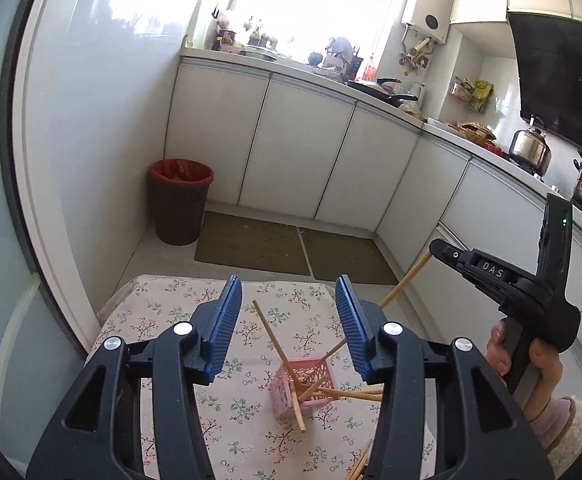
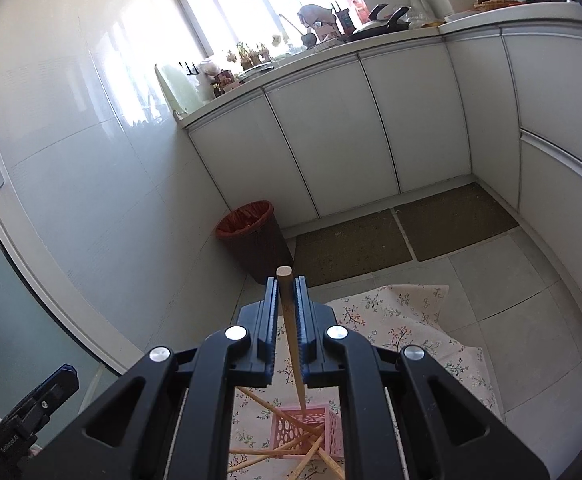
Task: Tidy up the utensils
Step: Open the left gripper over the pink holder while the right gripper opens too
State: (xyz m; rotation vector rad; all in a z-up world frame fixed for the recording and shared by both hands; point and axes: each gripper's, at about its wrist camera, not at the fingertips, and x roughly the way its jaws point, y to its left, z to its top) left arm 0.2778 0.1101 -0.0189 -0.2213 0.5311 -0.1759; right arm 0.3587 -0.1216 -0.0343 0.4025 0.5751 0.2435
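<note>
Across the floral-clothed bench (image 1: pixel 163 304), which stands low on the tiled kitchen floor with the white cabinets (image 1: pixel 303 148) and a red-lined bin (image 1: pixel 180 204) beyond its far edge, the work gathers near the middle, towards the near edge; the cloth gives a soft, flat bed on which loose sticks do not roll far; the left gripper (image 1: pixel 289 320) hangs above that middle, its blue-padded jaws spread with nothing between them, so I judge it free to reach for another stick; the right gripper (image 2: pixel 287 320), carried by a hand (image 1: pixel 531 364) at the right side of the bench, has its jaws pressed together on a chopstick (image 2: pixel 291 332), pinched along its thick half so the blunt end stands above the pads and the thin tip points down into the basket; that steep hold looks chosen so the stick can drop in point first; the small pink basket (image 1: pixel 299 384), an openwork cube, sits on the cloth below both grippers and serves as the holder for the utensils; several chopsticks (image 1: pixel 275 340) already lean out of it at loose angles, some tipped over its rim towards the right edge of the bench; a few more lie at the near edge, not yet gathered, so the sorting seems partly done.
</note>
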